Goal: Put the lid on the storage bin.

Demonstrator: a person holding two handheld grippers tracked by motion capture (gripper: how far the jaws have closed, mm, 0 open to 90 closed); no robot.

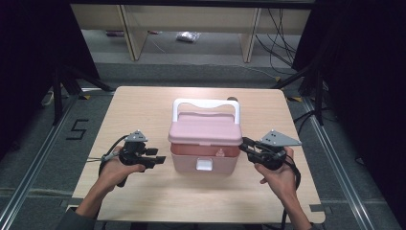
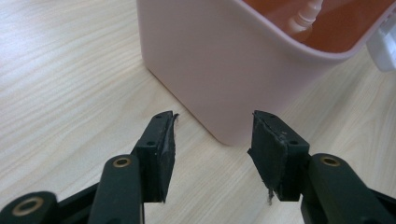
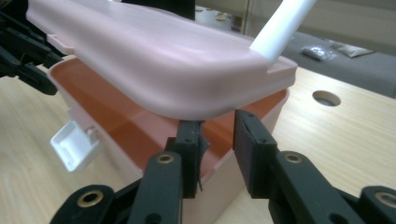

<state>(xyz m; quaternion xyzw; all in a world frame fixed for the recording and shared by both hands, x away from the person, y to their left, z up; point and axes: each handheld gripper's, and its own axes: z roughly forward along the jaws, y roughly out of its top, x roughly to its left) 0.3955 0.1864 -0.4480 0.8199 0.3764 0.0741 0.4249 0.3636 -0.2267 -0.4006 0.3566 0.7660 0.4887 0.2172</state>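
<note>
The raised lid point(image 1: 205, 128) hides most of the box's point(image 1: 203, 160) inside — contents unclear.

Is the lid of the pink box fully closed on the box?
No: in the right gripper view the lid is raised above the pink box, with an open gap showing the inside.

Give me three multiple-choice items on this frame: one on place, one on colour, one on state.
1. Where is the left hand-held gripper?
A. beside the box's left wall
B. on the lid
C. inside the box

2. What colour is the carry handle?
A. black
B. white
C. green

3. How does the lid of the pink box sit?
A. latched shut
B. lifted at the front
C. lying on the table

Key: 1 A, its jaws flank the box's corner, apart from it. 2 B, white arch over the lid. 3 B, a gap shows the interior.
</note>
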